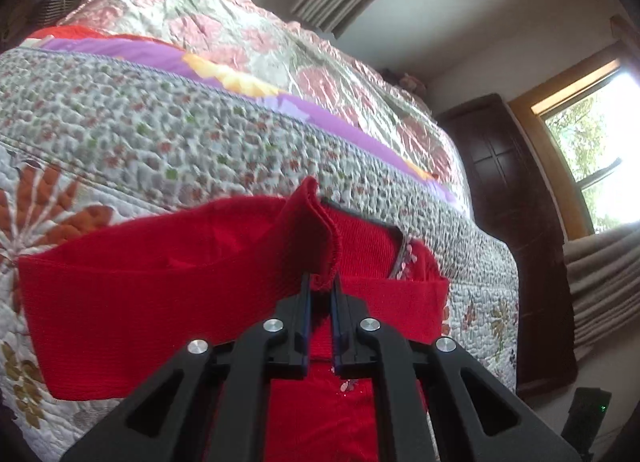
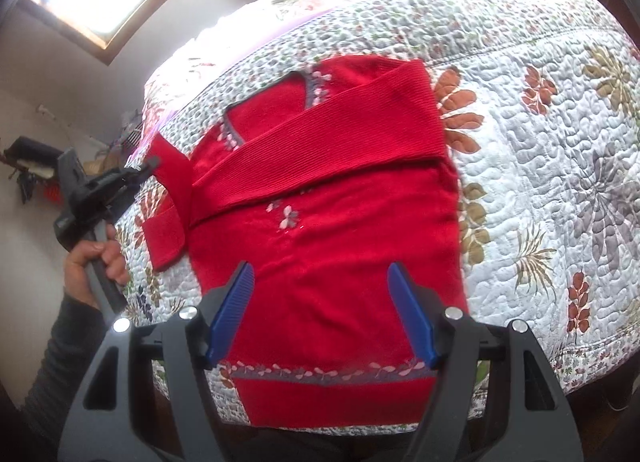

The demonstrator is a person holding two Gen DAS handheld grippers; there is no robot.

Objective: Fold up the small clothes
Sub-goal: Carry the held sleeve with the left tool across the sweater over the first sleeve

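Note:
A small red knit sweater (image 2: 320, 246) with pink and grey flower trim lies flat on the quilted bed (image 2: 540, 182). One sleeve (image 2: 332, 142) is folded across its chest. My left gripper (image 1: 320, 282) is shut on the cuff (image 1: 320, 230) of the other sleeve, lifting it above the sweater. In the right wrist view that left gripper (image 2: 148, 168) shows at the sweater's left side, held by a hand (image 2: 92, 262). My right gripper (image 2: 320, 278) hovers open above the sweater's lower body, with nothing between its blue pads (image 2: 408, 314).
The bed's floral quilt (image 1: 120, 134) runs back to a pink flowered cover (image 1: 240, 42) and a purple sheet (image 1: 160, 56). A dark wooden cabinet (image 1: 504, 182) and a window (image 1: 592, 142) with curtains stand beside the bed. The bed's near edge (image 2: 560, 366) drops off at lower right.

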